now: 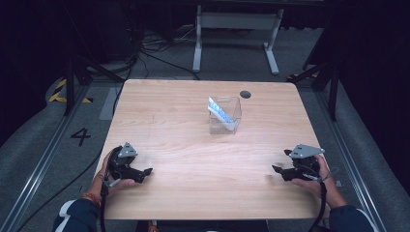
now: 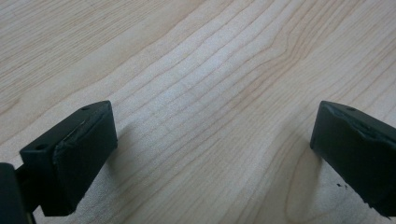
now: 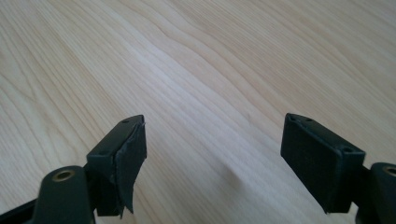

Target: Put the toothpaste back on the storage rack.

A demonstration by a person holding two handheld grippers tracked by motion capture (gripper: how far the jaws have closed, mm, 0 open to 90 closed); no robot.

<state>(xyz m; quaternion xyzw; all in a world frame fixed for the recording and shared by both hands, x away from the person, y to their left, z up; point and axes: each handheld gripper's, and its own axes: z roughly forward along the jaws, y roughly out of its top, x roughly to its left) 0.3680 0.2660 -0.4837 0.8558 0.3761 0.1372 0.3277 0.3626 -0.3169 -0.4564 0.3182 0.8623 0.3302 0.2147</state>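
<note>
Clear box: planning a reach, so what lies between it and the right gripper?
Bare wooden tabletop lies between the clear box and right gripper, in the high view.

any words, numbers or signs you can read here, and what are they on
"4": black figure on the grey floor left of the table.
Yellow and black hazard stripes on the floor farther back: a marking, no text.
White and blue packet in the clear box: any print is too small to read.
Both grippers: no lettering visible.
</note>
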